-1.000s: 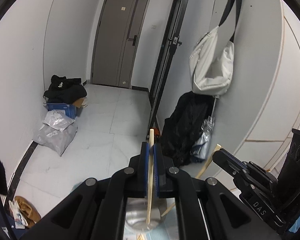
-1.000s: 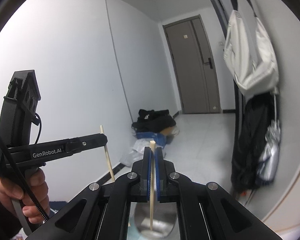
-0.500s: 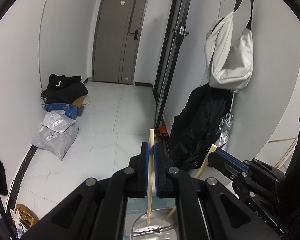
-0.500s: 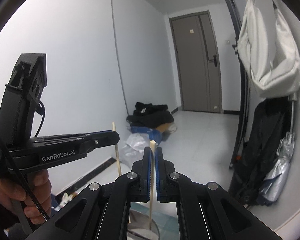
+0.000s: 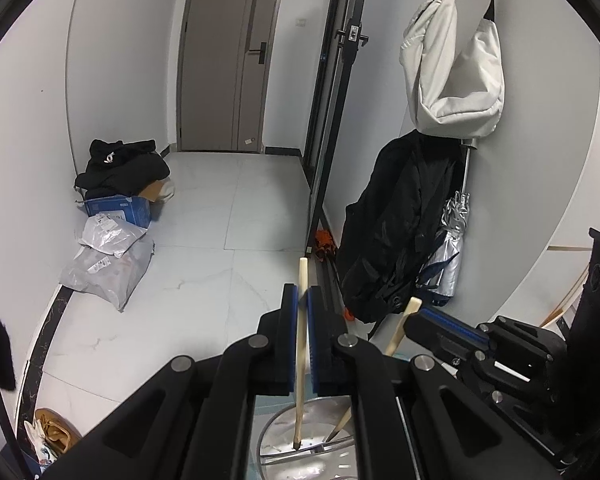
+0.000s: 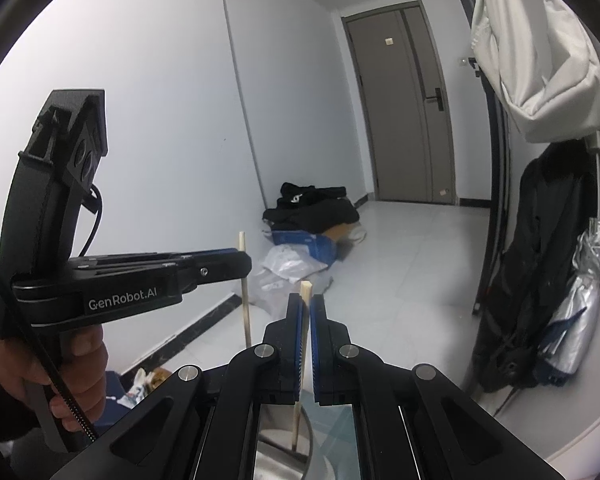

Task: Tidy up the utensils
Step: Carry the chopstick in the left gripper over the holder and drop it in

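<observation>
Over metal cup (image 5: pixel 300 446) | left tool (image 5: pixel 302 320) pinches chopstick (image 5: pixel 301 344) | tip visible left-view only

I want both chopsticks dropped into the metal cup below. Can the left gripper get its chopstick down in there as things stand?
Probably yes. The left gripper holds its chopstick nearly upright, its lower tip already within the metal cup rim. The right gripper and its chopstick sit beside it, apart.

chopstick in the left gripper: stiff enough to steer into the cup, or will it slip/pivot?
Likely stiff: the chopstick runs straight through the left gripper, no visible bend. It may pivot, since the pads pinch it at one narrow spot. Looks thin and light; its tip sits inside the metal cup.
</observation>
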Demonstrator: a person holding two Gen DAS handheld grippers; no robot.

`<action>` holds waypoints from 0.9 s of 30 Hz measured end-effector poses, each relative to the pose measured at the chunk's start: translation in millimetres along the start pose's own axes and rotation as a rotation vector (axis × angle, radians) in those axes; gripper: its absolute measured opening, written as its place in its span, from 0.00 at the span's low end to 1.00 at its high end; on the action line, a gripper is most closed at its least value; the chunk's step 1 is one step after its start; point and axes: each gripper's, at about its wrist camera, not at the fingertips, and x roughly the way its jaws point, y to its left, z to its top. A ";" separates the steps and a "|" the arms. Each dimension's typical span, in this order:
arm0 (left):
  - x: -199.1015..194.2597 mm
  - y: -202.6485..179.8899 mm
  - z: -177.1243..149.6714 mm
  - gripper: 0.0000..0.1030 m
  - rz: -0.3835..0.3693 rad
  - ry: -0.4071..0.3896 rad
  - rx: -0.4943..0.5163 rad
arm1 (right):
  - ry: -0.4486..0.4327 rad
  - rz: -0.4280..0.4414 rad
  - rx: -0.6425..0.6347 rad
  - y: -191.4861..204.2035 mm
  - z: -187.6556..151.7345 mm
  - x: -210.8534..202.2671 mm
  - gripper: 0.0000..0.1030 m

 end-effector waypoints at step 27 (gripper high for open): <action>18.5 16.2 -13.9 0.02 -0.080 0.075 -0.062 | 0.033 0.008 0.007 0.6 -10.5 9.2 0.03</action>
